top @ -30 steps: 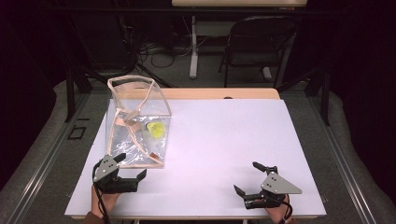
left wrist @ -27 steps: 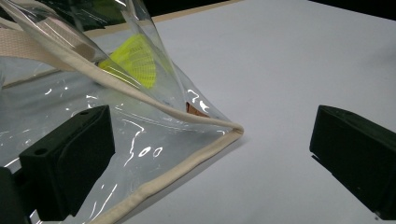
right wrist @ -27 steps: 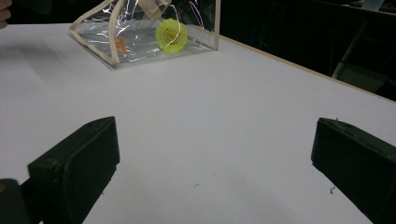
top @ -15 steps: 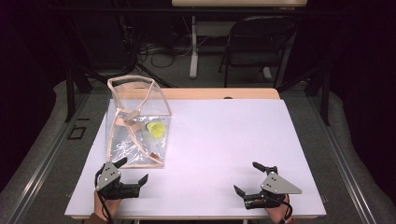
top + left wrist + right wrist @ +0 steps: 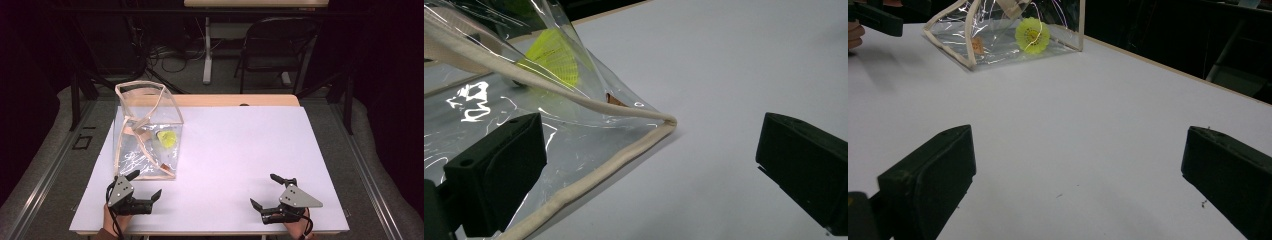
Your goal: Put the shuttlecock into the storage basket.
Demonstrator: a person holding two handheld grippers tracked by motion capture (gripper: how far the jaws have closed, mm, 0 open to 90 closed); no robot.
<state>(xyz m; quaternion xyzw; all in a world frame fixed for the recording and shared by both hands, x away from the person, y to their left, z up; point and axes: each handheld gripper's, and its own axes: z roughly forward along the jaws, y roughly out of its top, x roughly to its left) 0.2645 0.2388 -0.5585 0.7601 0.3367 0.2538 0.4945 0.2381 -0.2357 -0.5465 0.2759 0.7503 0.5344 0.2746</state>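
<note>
A clear plastic bag [image 5: 145, 130] with cream fabric trim stands on the white table [image 5: 240, 150] at the left. Inside it lies a yellow-green shuttlecock [image 5: 167, 139] [image 5: 1032, 34] [image 5: 555, 56]. My left gripper [image 5: 145, 184] sits open just in front of the bag's near bottom edge, holding nothing; in the left gripper view the bag's trimmed corner [image 5: 664, 122] lies between the jaws. My right gripper [image 5: 270, 191] rests open near the table's front right, far from the bag, with bare table between its jaws.
A light wooden strip [image 5: 235, 100] borders the table's far edge. Beyond it stand a dark folding chair [image 5: 280, 45] and a white table leg [image 5: 207, 50] with cables on the floor.
My left gripper has pulled back toward the front edge, away from the bag. The right gripper has barely moved.
</note>
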